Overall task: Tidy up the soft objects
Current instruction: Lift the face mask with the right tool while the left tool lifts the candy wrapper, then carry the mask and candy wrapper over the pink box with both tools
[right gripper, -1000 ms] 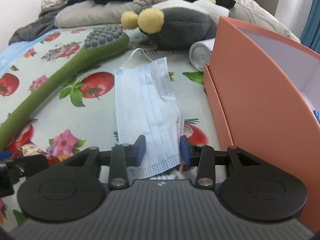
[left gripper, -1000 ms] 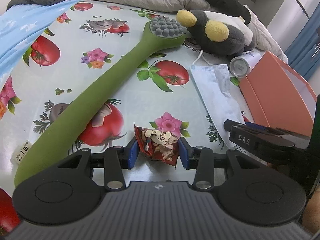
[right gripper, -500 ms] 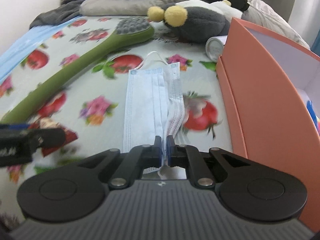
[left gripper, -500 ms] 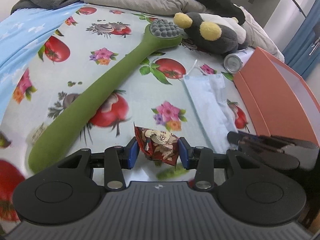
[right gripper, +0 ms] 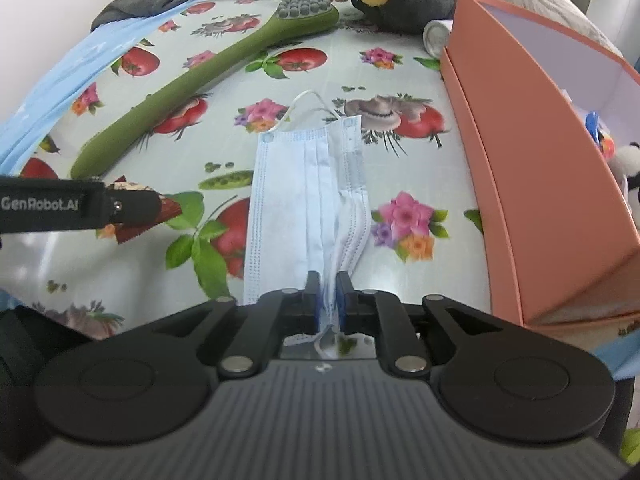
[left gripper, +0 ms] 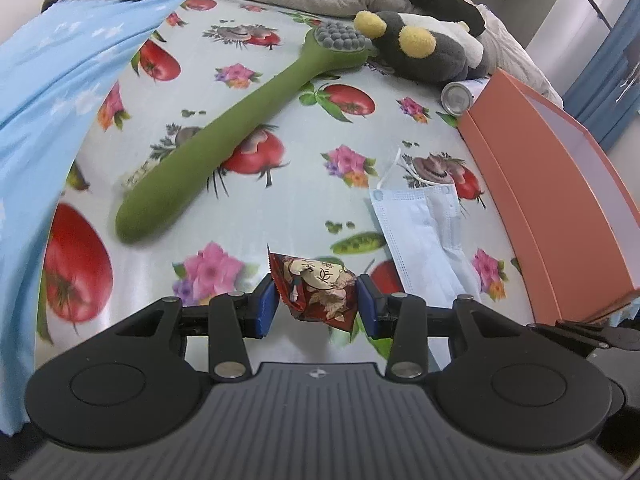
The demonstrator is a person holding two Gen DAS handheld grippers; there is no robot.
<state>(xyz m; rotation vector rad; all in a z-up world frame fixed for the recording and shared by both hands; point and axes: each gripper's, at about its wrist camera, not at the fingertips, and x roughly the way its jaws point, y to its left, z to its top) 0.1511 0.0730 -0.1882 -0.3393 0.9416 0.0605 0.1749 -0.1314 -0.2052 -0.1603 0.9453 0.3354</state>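
Observation:
My left gripper is shut on a red printed snack packet, held just above the flowered tablecloth. A pale blue face mask lies stretched out ahead of my right gripper. Its near edge is bunched between the blue pads, whose jaws are opening slightly. The same mask shows to the right of the packet. The left gripper's finger and the packet appear at the left of the right wrist view. A grey and yellow plush toy lies at the far side.
A long green massage brush lies diagonally across the cloth. An open orange box stands along the right, with small toys inside. A white can lies by its far corner. Blue fabric drapes the left; pillows and dark clothes are piled behind.
Both grippers have pulled back toward the near edge. The right one closed on the mask's near edge and dragged it along. The left still carries the packet.

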